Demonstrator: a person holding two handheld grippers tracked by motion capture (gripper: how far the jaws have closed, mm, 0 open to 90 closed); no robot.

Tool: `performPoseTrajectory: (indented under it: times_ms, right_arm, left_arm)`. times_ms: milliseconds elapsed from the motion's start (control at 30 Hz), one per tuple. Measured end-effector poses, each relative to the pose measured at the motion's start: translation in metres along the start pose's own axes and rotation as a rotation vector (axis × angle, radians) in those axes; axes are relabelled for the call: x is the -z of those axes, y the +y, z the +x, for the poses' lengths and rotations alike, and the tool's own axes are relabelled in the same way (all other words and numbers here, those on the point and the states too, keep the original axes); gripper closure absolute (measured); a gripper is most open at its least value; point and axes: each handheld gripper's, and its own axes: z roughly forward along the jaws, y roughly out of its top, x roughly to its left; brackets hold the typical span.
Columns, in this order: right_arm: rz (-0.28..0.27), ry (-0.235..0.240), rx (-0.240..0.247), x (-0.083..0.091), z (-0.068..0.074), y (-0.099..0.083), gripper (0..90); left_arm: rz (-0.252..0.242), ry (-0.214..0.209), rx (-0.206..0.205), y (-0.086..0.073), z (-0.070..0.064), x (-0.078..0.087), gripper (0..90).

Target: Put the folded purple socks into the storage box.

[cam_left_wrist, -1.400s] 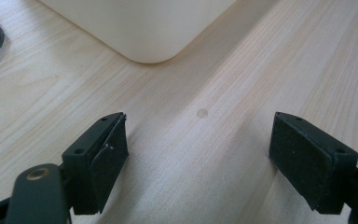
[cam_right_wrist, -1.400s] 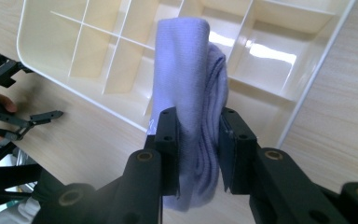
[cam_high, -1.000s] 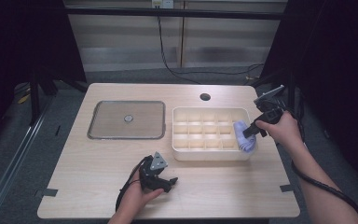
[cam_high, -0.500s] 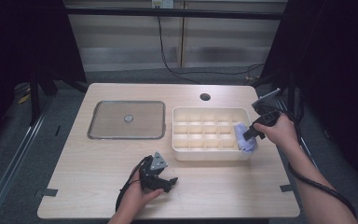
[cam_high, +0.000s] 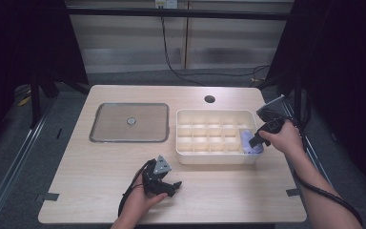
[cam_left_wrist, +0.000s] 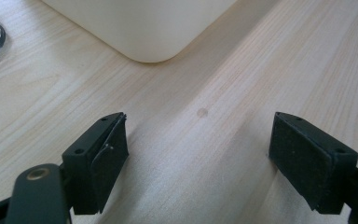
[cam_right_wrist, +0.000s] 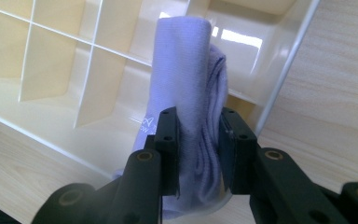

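A cream divided organiser box [cam_high: 186, 157] stands right of the table's middle. My right gripper [cam_high: 254, 141] is at its right end, shut on a rolled lavender cloth [cam_high: 252, 147] held over the near-right compartments. In the right gripper view the cloth [cam_right_wrist: 191, 93] stands up between the jaws, with the box's cells [cam_right_wrist: 51, 65] behind it. My left gripper [cam_high: 173, 185] rests on the table in front of the box, open with nothing between its fingers. In the left gripper view it [cam_left_wrist: 198, 154] spans bare wood, with the box's rounded corner [cam_left_wrist: 154, 42] ahead.
A shallow metal tray [cam_high: 106, 136] with a small round knob [cam_high: 131, 121] sits at the left. A round cable hole [cam_high: 209, 99] lies in the tabletop behind the box. Cables trail from both grippers. Tape marks sit near the table's front corners.
My right gripper with the cloth has shifted slightly toward the box's near-right corner. The left gripper has stayed still.
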Motion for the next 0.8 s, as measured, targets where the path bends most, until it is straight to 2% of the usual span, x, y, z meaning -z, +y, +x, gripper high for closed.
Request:
performPoseTrajectory:
  times_ms: [200,567,800]
  right_arm:
    - [0.011,-0.039,0.017,-0.001,0.005,0.0,71.4]
    - [0.017,-0.02,0.026,-0.009,0.004,-0.002,71.4]
    - [0.026,-0.045,0.028,-0.013,0.007,-0.002,71.5]
  left_arm:
    - [0.0,0.001,0.001,0.0,0.0,0.0,19.0]
    - [0.003,0.003,-0.001,0.0,0.0,0.0,19.0]
    - [0.001,0.003,0.002,0.0,0.0,0.0,19.0]
